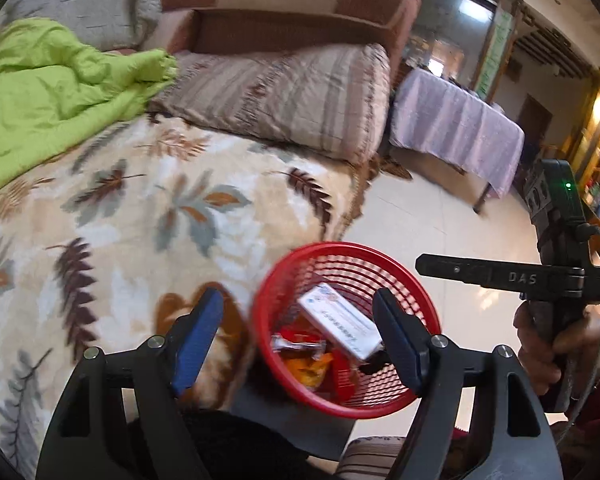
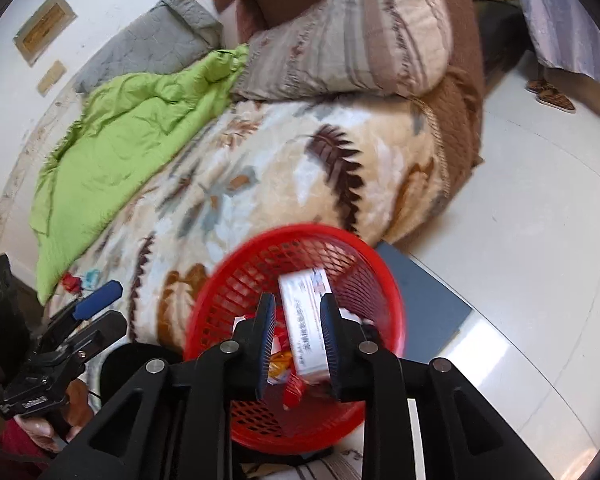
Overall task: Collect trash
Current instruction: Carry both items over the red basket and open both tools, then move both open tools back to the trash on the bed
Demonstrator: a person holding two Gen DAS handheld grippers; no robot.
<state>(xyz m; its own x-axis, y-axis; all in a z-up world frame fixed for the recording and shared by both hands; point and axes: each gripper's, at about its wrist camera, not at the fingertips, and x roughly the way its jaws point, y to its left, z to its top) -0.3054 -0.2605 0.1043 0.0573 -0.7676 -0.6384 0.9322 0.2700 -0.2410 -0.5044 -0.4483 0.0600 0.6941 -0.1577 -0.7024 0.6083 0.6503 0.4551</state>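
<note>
1. Two grippers hover over the basket. Left gripper (image 1: pixel 298 298): jaws wide apart, nothing between the pads. Right gripper (image 2: pixel 297 300): jaws only a narrow gap apart, nothing held; the box seen between its fingers lies below, in the basket.
2. Red mesh basket (image 1: pixel 340 252): sits on a dark flat surface (image 2: pixel 428 300) just beside the near edge of the bed.
3. Contents: white box (image 1: pixel 340 320) leaning on the far-right wall, plus orange and red wrappers (image 1: pixel 308 360) on the bottom.
4. Risk: either gripper dropping lower could strike the rim. The basket looks light, so it may tip and spill.
5. Risk: the box stands tilted and high, so a nudge could flip it over the rim.
6. Remaining trash, prob.: small red and teal items (image 2: pixel 78 280) on the floral bedspread (image 2: pixel 280 168), left of the basket; too small to ID.
7. Risk: a deep grab there may pinch the bedspread or the green quilt (image 2: pixel 112 140) along w/ the trash.
</note>
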